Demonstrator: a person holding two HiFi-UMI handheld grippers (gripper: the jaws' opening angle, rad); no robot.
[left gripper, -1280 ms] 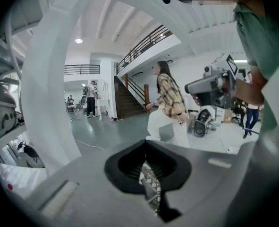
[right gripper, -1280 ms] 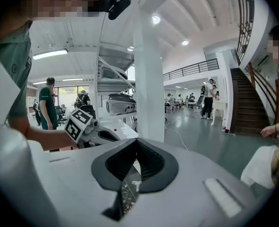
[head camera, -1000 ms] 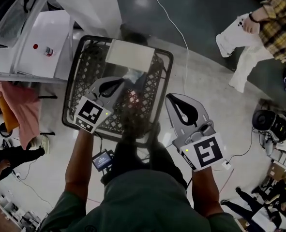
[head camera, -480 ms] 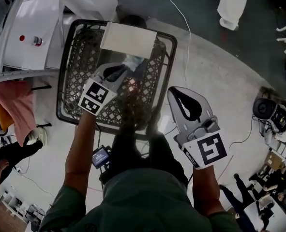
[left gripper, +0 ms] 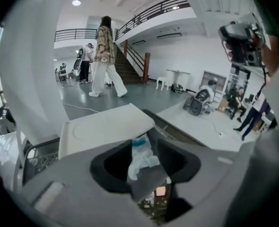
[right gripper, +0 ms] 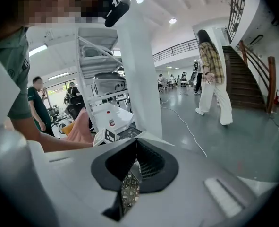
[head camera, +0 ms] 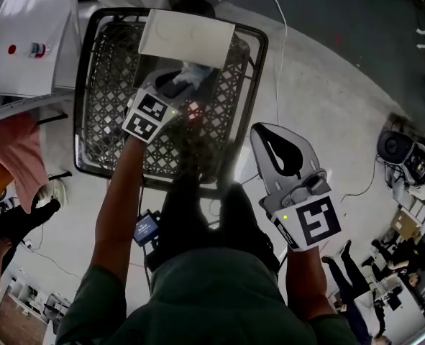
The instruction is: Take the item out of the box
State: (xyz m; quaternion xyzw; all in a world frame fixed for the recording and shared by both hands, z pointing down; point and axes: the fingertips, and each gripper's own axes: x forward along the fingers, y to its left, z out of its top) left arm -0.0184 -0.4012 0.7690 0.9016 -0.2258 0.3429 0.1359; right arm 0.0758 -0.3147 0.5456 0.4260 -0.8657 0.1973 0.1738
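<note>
**Head view.** The left gripper (head camera: 177, 81) is reached down into a black lattice plastic basket (head camera: 90, 121) that stands on the floor (head camera: 327, 85). It is aimed at a white crumpled packet with teal end (head camera: 196, 70). The packet lies inside at the far side, just beside a white flat board (head camera: 187, 38) resting across the far rim. The right gripper (head camera: 270, 136) hangs outside the basket's near right corner, probably kept clear so that one arm works the tight space.

**Left gripper view.** The fingers are apart and have just been opening. The packet (left gripper: 138, 157) shows in the gap ahead, not pressed. I take this as the set-up for the grasp.

**Right gripper view.** The fingers are together with nothing between them. Basket lattice (right gripper: 129, 188) shows below.
</note>
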